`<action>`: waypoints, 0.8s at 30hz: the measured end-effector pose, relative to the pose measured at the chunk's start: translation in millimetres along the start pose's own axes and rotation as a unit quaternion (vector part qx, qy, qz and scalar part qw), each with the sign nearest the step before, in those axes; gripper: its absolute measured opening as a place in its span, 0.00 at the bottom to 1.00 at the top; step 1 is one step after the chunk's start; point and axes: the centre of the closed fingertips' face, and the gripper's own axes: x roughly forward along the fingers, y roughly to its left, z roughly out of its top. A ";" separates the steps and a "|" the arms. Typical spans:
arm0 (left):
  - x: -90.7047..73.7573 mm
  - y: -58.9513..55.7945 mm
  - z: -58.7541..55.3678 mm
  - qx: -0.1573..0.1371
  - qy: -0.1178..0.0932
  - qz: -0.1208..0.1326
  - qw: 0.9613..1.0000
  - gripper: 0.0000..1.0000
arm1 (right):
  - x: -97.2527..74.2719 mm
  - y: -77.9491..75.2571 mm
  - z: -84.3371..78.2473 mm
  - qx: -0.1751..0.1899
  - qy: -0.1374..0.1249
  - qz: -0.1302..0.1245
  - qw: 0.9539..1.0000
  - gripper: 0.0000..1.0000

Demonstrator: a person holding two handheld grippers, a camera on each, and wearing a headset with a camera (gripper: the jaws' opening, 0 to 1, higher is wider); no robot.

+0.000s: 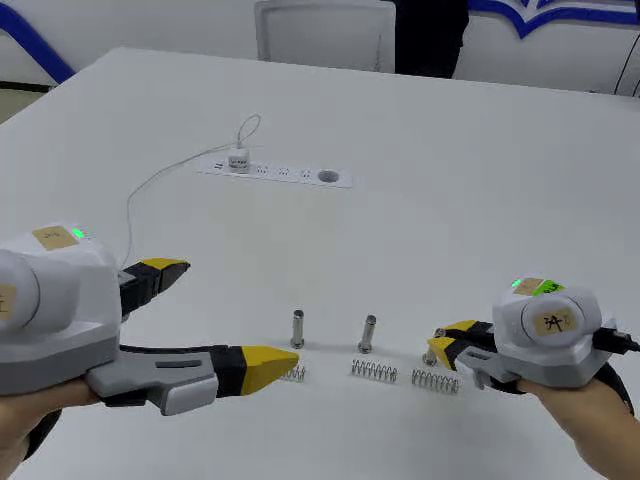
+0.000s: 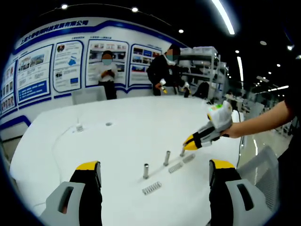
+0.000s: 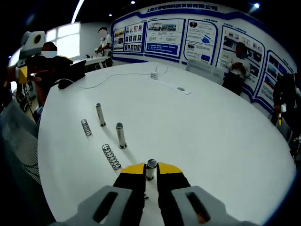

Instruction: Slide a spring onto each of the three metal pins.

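the right tongs (image 3: 150, 170) are pressed together on the held pin (image 3: 151, 164), a short steel cylinder with a flat cap, upright between the yellow tips. the left tongs (image 1: 215, 315) are spread wide and grip nothing.

in the head view, at 9 o'clock from the right tongs stands the middle pin (image 1: 368, 333), and further the same way the far pin (image 1: 298, 328), both upright and bare. three coiled wire springs lie flat at their 6 o'clock: the first spring (image 1: 436, 381), the second spring (image 1: 374, 371), and the third spring (image 1: 293, 373) beside the left tongs' near tip.

each grey plastic body carries a tan sticker (image 1: 553, 322) with a handwritten mark i cannot read.

the surface (image 1: 450, 200) is smooth matte white. at 12 o'clock lies a white power strip (image 1: 275, 172) with a plugged cable. the wall boards (image 3: 169, 33) carry blue-headed print too small to read.
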 end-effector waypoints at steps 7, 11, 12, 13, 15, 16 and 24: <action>-0.2 -0.2 -0.8 0.002 0.001 0.001 1.000 0.97 | -4.0 -3.0 1.8 0.007 -0.001 -0.002 1.000 0.15; -0.7 -0.7 -0.5 0.003 0.001 0.001 1.000 0.97 | -12.8 -6.1 7.8 0.021 -0.024 -0.003 0.999 0.17; -1.0 -0.5 -0.5 0.004 0.001 0.001 1.000 0.97 | -14.7 -7.2 7.7 0.021 -0.027 -0.004 0.999 0.18; -1.4 0.2 -0.8 0.004 0.001 0.002 1.000 0.97 | -16.6 -8.4 5.7 0.019 -0.027 -0.003 0.999 0.18; -1.9 0.6 -1.6 0.001 0.002 0.001 1.000 0.97 | -17.9 -10.0 -0.9 0.015 -0.022 0.004 1.000 0.19; -1.9 0.9 -1.4 0.000 0.002 0.002 1.000 0.97 | -18.3 -9.7 -4.4 0.014 -0.019 0.009 1.000 0.19; 0.0 -0.7 -2.9 0.002 0.005 0.000 1.000 0.97 | -15.8 9.8 -27.4 -0.051 0.011 0.068 0.996 0.19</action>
